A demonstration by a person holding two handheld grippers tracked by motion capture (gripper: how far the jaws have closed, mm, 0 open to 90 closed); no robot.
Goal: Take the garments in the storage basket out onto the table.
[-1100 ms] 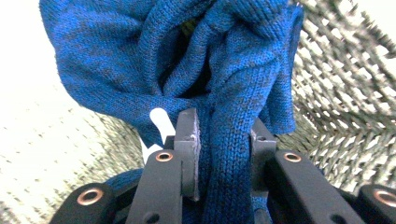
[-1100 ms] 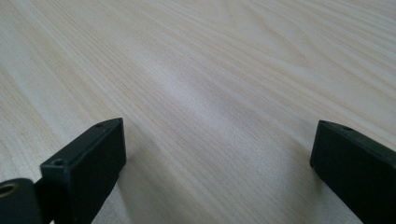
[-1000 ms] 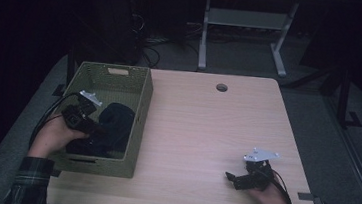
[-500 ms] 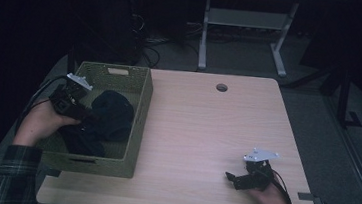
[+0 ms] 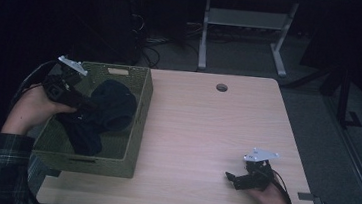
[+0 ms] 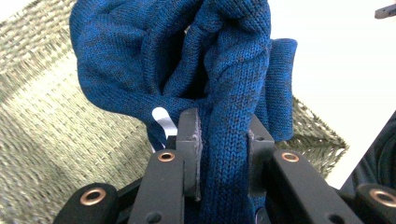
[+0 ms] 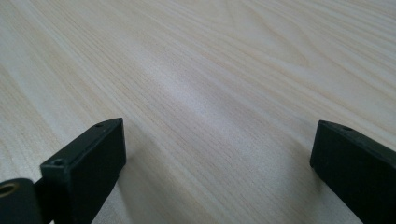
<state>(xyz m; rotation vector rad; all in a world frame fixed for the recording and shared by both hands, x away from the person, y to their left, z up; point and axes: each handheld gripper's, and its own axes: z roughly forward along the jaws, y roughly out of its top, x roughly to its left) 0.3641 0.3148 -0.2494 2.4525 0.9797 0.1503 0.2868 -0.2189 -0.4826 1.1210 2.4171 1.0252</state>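
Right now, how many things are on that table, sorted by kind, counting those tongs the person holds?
Woven baskets: 1, the green basket at the table's left end.
Knitted garments: 1, the blue sweater, lifted partly out of it.
Tongs: 2, the left tongs clamped on the sweater, the right tongs open, low over the bare wood.
Total: 4.

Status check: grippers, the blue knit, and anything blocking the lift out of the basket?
Left gripper shut on blue knit garment, above the green woven basket. Right gripper open on the table. Nothing in the way.
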